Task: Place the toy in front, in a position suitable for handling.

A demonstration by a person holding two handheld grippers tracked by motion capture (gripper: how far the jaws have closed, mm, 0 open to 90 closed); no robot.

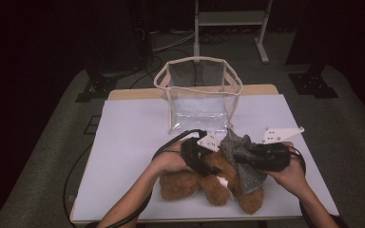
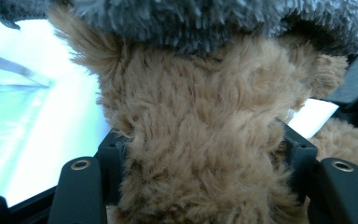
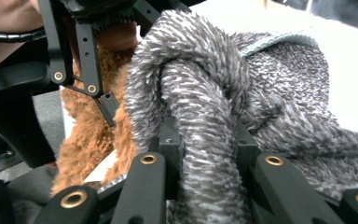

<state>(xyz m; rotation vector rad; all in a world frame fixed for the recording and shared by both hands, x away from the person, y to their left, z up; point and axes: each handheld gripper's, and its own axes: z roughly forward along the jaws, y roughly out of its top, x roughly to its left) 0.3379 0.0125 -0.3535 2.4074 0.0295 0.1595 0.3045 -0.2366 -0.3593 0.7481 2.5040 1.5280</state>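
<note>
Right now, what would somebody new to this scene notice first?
Probably the brown teddy bear lying at the table's near edge, with a grey fuzzy garment bunched over it. The left tongs clamp the bear's fur while the right tongs pinch a fold of the garment. Behind stands a clear open bag.

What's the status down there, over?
Left gripper clamped on brown plush teddy bear. Right gripper clamped on fuzzy grey knitted garment on the bear. Clear plastic tote bag stands open behind, apart.
</note>
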